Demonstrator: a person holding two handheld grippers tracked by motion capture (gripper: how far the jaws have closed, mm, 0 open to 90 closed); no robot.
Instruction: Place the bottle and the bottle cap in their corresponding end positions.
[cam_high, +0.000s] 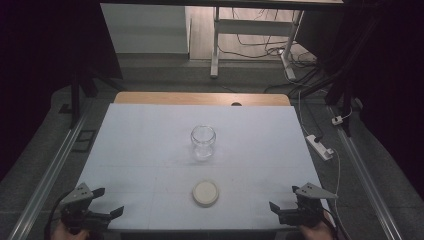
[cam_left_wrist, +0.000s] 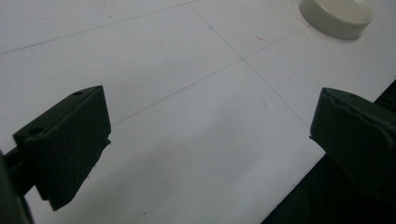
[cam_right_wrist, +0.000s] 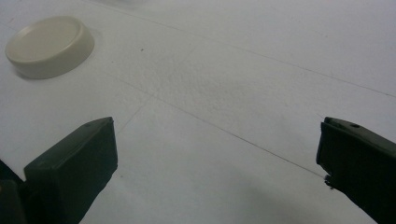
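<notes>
Currently I log: clear glass jar (cam_high: 203, 142), upright, lidless, mid-counter (cam_high: 140, 150); round cream plastic lid (cam_high: 205, 193) flat just nearer me, apart from it, reachable from either side. Left hand-held gripper (cam_high: 100, 202) and right hand-held gripper (cam_high: 284, 198) rest at near corners, jaws spread, empty.

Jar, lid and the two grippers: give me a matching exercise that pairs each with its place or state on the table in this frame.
Things:
1. glass jar
2. cream lid
3. left gripper
4. right gripper

Places or states:
A. open, at the near right corner of the white table
B. lies flat, alone, nearer the person than the jar
C. stands upright and uncovered near the table's middle
D. open, at the near left corner of the table

Pairs: 1-C, 2-B, 3-D, 4-A
</notes>
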